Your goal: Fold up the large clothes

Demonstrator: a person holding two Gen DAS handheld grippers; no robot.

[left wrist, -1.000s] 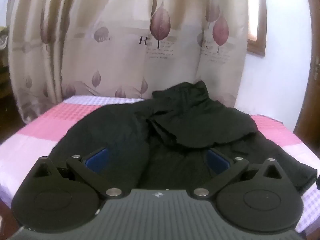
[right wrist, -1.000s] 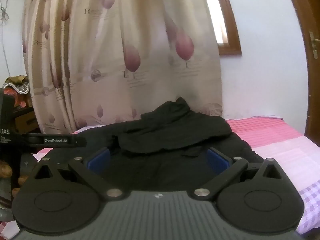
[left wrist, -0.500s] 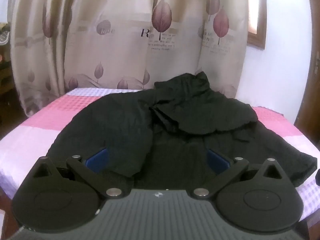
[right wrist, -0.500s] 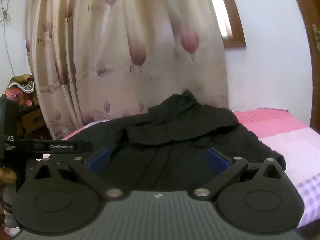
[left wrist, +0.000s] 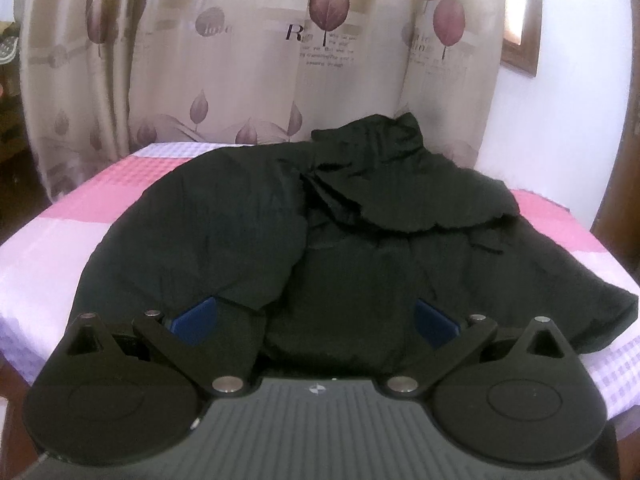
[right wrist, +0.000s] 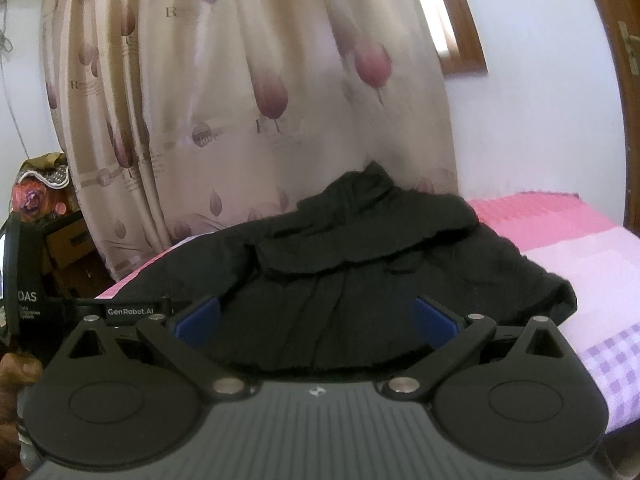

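Observation:
A large black garment (left wrist: 340, 236) lies crumpled on a bed with a pink, white and purple checked cover (left wrist: 72, 240). Its upper part is bunched in a heap toward the far right. My left gripper (left wrist: 316, 320) is open and empty, held over the garment's near edge. My right gripper (right wrist: 316, 318) is open and empty, also over the near edge of the garment (right wrist: 360, 264). The left gripper's body (right wrist: 128, 310) shows at the left of the right wrist view.
Beige curtains with leaf prints (left wrist: 280, 60) hang behind the bed. A white wall and a wooden window frame (right wrist: 460, 40) stand at the right. A wooden door frame (right wrist: 628, 120) is at far right. Boxes and clutter (right wrist: 44, 208) sit at the left.
Both grippers moved closer to the bed and the garment now looks larger. The right view shifted rightward. Both grippers stayed open.

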